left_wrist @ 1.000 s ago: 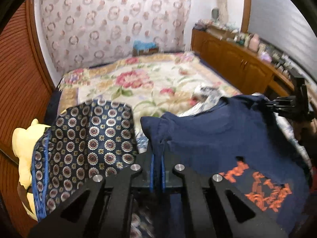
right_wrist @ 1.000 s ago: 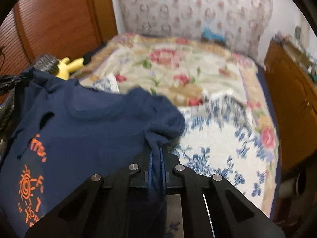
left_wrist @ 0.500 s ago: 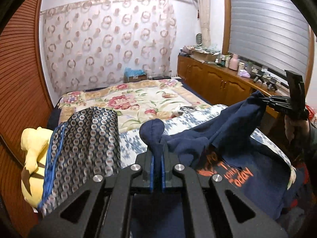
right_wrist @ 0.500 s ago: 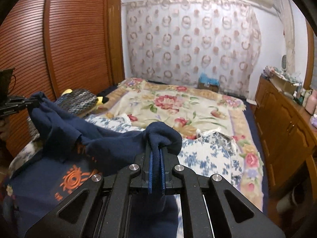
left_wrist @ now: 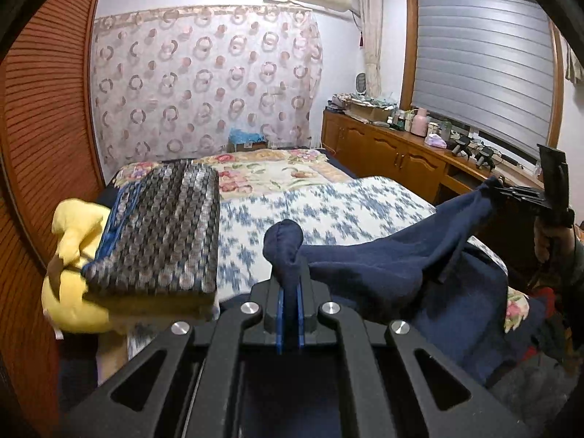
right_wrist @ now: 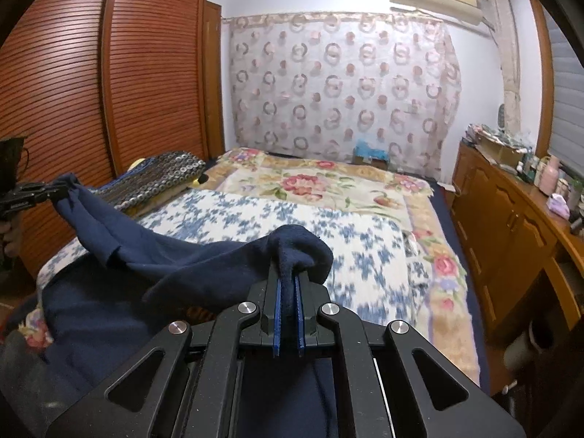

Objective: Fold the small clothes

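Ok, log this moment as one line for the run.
left hand-held gripper: shut on navy shirt | right hand-held gripper: shut on navy shirt | shirt: held above bed, sagging between grippers

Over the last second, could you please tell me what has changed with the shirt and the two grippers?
Both hand-held grippers tilted up: the views swung from the bed to the walls. The navy T-shirt, spread with its orange print showing a second ago, now sags bunched between them. Left hand-held gripper and right hand-held gripper remain shut on it.
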Demonstrator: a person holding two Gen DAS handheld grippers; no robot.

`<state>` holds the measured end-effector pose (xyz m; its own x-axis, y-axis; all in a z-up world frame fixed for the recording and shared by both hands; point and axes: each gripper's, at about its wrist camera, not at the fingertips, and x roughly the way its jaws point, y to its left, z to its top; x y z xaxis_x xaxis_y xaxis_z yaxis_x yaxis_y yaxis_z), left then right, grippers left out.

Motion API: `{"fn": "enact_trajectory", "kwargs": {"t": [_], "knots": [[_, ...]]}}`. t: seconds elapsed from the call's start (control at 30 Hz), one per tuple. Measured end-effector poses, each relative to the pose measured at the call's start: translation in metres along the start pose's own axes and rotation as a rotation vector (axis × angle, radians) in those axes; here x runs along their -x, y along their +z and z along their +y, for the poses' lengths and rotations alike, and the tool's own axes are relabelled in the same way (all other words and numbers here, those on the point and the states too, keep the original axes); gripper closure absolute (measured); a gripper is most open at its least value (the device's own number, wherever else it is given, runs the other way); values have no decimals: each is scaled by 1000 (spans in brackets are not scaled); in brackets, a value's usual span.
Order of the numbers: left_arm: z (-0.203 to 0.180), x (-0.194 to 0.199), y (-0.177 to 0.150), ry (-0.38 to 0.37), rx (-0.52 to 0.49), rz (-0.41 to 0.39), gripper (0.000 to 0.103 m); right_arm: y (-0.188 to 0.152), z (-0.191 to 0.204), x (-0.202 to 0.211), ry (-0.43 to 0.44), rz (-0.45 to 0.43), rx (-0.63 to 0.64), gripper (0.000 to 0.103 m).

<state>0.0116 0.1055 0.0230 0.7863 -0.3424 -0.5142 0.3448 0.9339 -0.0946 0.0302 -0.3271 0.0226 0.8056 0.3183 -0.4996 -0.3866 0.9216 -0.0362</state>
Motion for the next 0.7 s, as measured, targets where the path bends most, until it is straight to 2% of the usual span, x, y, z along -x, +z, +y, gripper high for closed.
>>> {"fn": "enact_trajectory", "kwargs": {"t": [0.13, 0.33, 0.43, 0.47, 0.5, 0.57, 0.6, 0.63, 0.7], "knots": [[0, 9, -25, 8, 38, 29, 100, -24, 9, 18, 4, 43, -11, 100], [3, -4, -61, 0, 71, 147, 95, -73, 10, 5, -7, 227, -46, 99], [4, 0, -67, 16, 70, 153, 81, -79, 3, 2, -23, 257, -58, 92], [6, 3, -65, 21, 71, 144, 76, -79, 1, 5, -31, 254, -56, 82], [7, 5, -63, 24, 73, 136, 69, -75, 0, 7, -55, 241, -48, 68], [10, 9, -58, 26, 71, 118, 61, -69, -3, 14, -78, 206, -43, 51], [12, 10, -54, 32, 69, 109, 51, -66, -6, 17, -83, 191, -43, 49], [14, 10, -50, 35, 70, 102, 46, -61, -8, 17, -94, 173, -42, 49], [17, 3, -42, 33, 59, 103, 45, -53, -14, 9, -108, 157, -43, 44]]}}
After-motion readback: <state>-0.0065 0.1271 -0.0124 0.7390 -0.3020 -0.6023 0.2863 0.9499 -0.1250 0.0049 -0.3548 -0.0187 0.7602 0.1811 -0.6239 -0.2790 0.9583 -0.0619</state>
